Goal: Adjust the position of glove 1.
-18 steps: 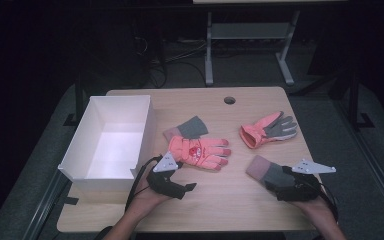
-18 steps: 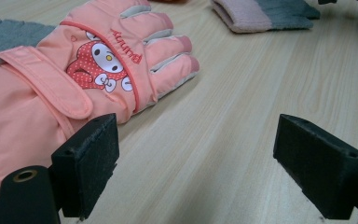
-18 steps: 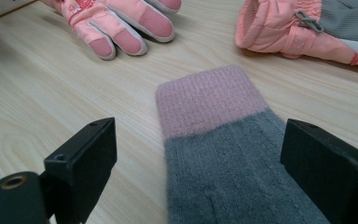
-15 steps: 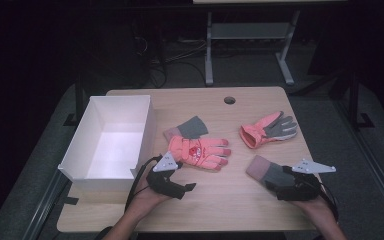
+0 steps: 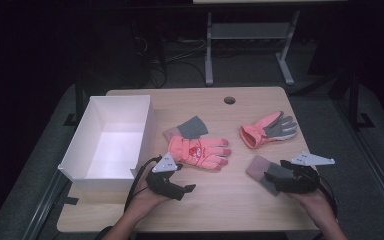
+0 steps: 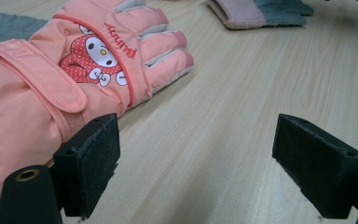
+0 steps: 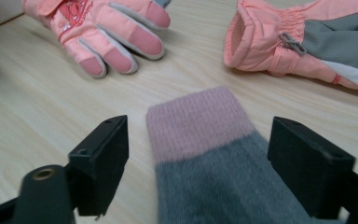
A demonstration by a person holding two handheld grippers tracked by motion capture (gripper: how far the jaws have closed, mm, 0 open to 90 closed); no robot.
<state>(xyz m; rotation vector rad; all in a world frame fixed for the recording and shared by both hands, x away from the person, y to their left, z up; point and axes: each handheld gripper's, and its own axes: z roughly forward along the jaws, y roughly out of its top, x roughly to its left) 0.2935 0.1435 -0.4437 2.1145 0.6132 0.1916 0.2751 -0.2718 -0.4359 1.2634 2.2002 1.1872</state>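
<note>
Little changed since earlier frames. Left gripper (image 5: 189, 188) released, jaws wide, just beside pink glove (image 5: 200, 152). Right gripper (image 7: 198, 154) released, straddling grey sock (image 7: 214, 154) right of pink glove.

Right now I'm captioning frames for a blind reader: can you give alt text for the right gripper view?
A grey knit glove with a pink cuff lies between the open right claw, untouched by its black jaws. Beyond it on the wooden table lie two salmon-pink ski gloves, one fingers-first, one cuff-first.
</note>
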